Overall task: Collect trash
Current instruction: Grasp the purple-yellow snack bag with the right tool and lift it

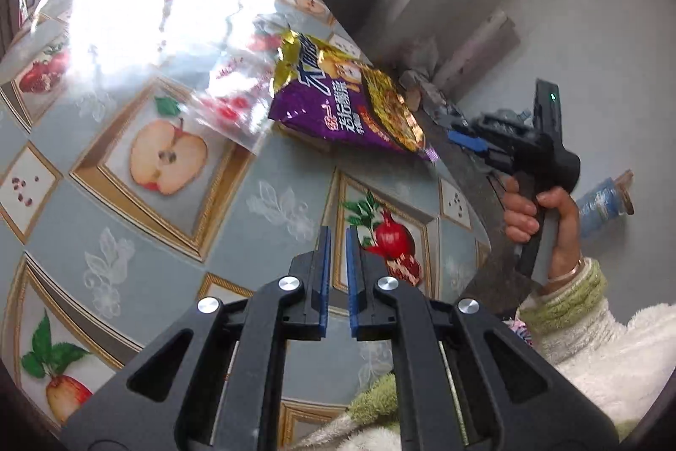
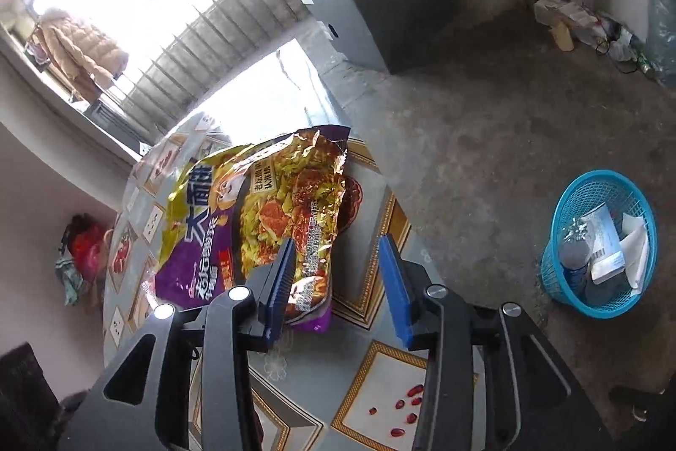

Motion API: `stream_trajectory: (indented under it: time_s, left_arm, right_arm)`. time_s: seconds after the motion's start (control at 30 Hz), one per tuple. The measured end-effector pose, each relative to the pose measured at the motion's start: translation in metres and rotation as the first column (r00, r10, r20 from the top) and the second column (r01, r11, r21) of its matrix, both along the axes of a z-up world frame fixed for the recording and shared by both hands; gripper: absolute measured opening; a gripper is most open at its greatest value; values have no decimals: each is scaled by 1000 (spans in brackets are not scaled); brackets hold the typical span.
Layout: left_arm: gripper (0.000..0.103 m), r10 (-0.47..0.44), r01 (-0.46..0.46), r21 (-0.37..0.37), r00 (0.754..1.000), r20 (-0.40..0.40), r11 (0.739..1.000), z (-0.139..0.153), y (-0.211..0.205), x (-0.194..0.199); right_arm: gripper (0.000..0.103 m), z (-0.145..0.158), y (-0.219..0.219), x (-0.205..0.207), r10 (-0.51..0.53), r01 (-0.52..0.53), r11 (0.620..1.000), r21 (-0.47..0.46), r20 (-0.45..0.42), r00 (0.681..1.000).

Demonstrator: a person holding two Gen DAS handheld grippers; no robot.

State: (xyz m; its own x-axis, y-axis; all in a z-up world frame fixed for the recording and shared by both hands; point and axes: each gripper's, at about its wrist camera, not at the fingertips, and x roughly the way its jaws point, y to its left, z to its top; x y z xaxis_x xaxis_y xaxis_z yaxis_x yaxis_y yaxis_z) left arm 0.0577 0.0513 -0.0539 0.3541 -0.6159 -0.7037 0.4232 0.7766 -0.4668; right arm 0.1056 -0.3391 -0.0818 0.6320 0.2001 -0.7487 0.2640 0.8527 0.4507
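Observation:
A purple and gold snack bag (image 2: pixel 253 214) lies on the fruit-patterned tablecloth (image 2: pixel 380 370) near the table's edge; it also shows in the left wrist view (image 1: pixel 342 96). My right gripper (image 2: pixel 338 273) is open, its jaws wide apart around the bag's near corner, the left pad (image 2: pixel 281 282) over the bag. In the left wrist view the right gripper (image 1: pixel 469 142) sits at the bag's right end. My left gripper (image 1: pixel 338 235) is nearly closed with a narrow gap, empty, above the tablecloth (image 1: pixel 105 222), short of the bag.
A blue plastic basket (image 2: pixel 633 299) holding papers and trash stands on the concrete floor to the right of the table. A grey cabinet (image 2: pixel 367 24) with bottles on top stands farther back. A clear plastic wrapper (image 1: pixel 228 104) lies left of the bag.

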Motion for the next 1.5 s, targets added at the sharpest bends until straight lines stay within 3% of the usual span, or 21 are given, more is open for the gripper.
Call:
stream_trajectory:
  time_s: [0.2, 0.4, 0.53, 0.77, 0.93, 1.07, 1.17, 1.33, 1.5]
  left_arm:
    - [5, 62, -63, 20, 997, 50, 998, 5, -6, 35]
    - [5, 137, -145, 78, 985, 101, 986, 1, -13, 83]
    - [5, 151, -154, 41, 985, 81, 987, 0, -23, 106]
    - [5, 54, -54, 12, 998, 32, 998, -12, -58, 117]
    - [5, 21, -21, 60, 1000, 3, 998, -31, -85, 124]
    - [5, 42, -37, 113, 998, -45, 993, -50, -95, 136]
    - [3, 52, -42, 114, 995, -84, 993, -59, -97, 140]
    - [1, 52, -44, 120, 996, -68, 992, -58, -102, 140]
    - [1, 33, -28, 138, 999, -34, 990, -58, -113, 131]
  right_arm:
    - [40, 3, -7, -22, 10, -10, 1000, 18, -16, 1000]
    - [40, 6, -7, -7, 4, -4, 1000, 11, -1, 1000]
    - [40, 15, -2, 27, 50, -50, 998, -25, 29, 998]
    - [40, 12, 14, 121, 144, -142, 987, -75, 19, 989]
    - [40, -7, 28, 178, 220, -224, 971, -88, -51, 974]
    - [43, -16, 34, 191, 289, -297, 950, -92, -95, 953]
    - [43, -17, 30, 181, 343, -350, 936, -27, -133, 930]
    - [43, -20, 14, 137, 391, -384, 921, 71, -190, 901]
    - [43, -33, -7, 76, 406, -335, 887, 317, -194, 893]
